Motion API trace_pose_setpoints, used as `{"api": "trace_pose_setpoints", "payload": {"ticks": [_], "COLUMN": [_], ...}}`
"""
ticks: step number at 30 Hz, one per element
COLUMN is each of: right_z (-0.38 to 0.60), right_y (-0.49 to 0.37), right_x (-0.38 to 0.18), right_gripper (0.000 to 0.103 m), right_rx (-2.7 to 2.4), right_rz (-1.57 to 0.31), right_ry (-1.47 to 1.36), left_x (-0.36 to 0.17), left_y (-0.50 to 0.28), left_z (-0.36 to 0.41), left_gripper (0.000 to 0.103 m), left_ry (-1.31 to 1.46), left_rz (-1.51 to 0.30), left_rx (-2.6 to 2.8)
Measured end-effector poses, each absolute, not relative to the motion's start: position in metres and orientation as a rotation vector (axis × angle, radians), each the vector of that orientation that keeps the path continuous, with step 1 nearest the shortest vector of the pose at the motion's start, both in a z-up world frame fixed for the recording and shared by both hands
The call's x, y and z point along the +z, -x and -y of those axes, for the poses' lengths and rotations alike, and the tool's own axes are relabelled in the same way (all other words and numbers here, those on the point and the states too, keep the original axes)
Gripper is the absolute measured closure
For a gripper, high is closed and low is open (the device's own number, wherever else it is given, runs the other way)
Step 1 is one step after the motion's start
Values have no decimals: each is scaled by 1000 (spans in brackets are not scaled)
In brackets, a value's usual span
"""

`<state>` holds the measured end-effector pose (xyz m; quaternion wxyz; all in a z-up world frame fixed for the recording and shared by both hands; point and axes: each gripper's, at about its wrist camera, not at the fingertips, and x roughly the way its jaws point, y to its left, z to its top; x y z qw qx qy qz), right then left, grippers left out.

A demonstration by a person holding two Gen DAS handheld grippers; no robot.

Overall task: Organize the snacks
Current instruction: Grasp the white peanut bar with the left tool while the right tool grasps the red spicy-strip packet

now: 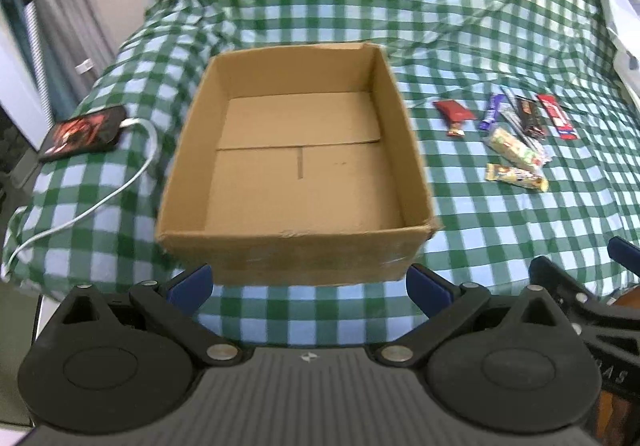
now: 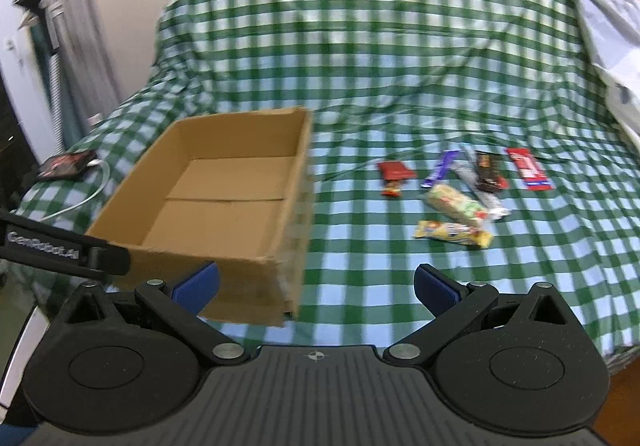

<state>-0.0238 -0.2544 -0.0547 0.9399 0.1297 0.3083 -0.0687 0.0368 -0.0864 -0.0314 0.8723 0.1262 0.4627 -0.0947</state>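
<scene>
An open cardboard box (image 1: 280, 246) (image 2: 256, 278) with nothing in it rests on a bed with a green-checked cover (image 1: 480, 226) (image 2: 360, 246). To its right lie several wrapped snacks: a red pack (image 1: 452, 114) (image 2: 394, 173), a purple bar (image 1: 493, 111) (image 2: 440, 166), a dark bar (image 1: 529, 116) (image 2: 489, 173), a red-and-white bar (image 1: 557, 116) (image 2: 529, 169), a pale green-printed pack (image 1: 516, 148) (image 2: 456, 204) and a yellow bar (image 1: 516, 177) (image 2: 454, 232). My left gripper (image 1: 309, 288) is open, just short of the box's near wall. My right gripper (image 2: 316, 286) is open by the box's near right corner.
A phone (image 1: 82, 132) (image 2: 64, 165) with a white cable (image 1: 120, 182) lies at the bed's left edge. White bedding (image 1: 624, 6) (image 2: 608, 46) is piled at the far right. Curtains and a wall stand at the left. The other gripper's body shows at each view's side.
</scene>
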Motion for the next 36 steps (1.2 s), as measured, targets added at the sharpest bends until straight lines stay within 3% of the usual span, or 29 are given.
{"api": "trace_pose_setpoints", "payload": {"ticks": [11, 20, 28, 36], "right_z": [353, 458, 579, 647], "right_y": [20, -12, -104, -214], "right_x": [-82, -121, -180, -240], "right_gripper": [0, 0, 0, 1], "right_rx": [-350, -513, -580, -500], "right_rz": [-631, -627, -638, -670], "right_ry": [-333, -354, -304, -250], "left_x": [-46, -90, -172, -235], "left_y": [-75, -155, -234, -270], "left_z": [190, 307, 410, 457], "left_gripper": [0, 0, 0, 0], "left_ry": [-332, -254, -162, -152], "left_rz": [-1000, -1123, -1265, -1351], "left_rx": [-326, -399, -373, -330]}}
